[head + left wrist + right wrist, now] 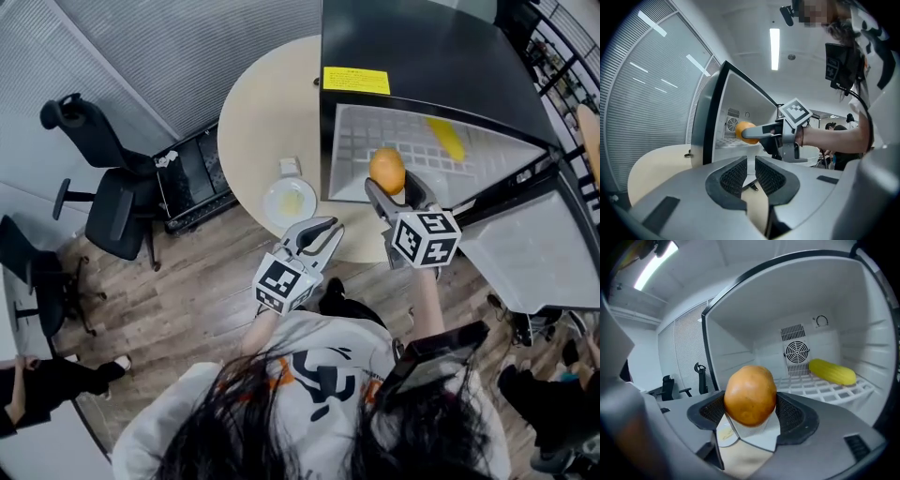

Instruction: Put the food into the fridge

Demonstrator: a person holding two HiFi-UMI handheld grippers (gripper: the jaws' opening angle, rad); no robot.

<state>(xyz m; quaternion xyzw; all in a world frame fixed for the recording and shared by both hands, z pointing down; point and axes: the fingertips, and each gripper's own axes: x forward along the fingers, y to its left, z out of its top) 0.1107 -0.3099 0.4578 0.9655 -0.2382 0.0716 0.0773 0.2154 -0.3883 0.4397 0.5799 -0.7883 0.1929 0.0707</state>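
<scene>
A small fridge [422,56] stands open on the round table [253,112], its door [534,244] swung out to the right. My right gripper [394,187] is shut on a round orange-brown fruit [387,170] and holds it at the fridge mouth, in front of the white wire shelf [820,385]. A yellow corn cob [832,371] lies at the back of that shelf. The fruit [750,394] fills the right jaws. My left gripper [323,234] hovers by the table's near edge, narrowly open, with nothing in it [751,171].
A white plate [289,201] with a pale smear sits on the table left of the fridge, a small white object [290,167] behind it. Two black office chairs [112,202] and a black crate [192,178] stand on the wooden floor at left.
</scene>
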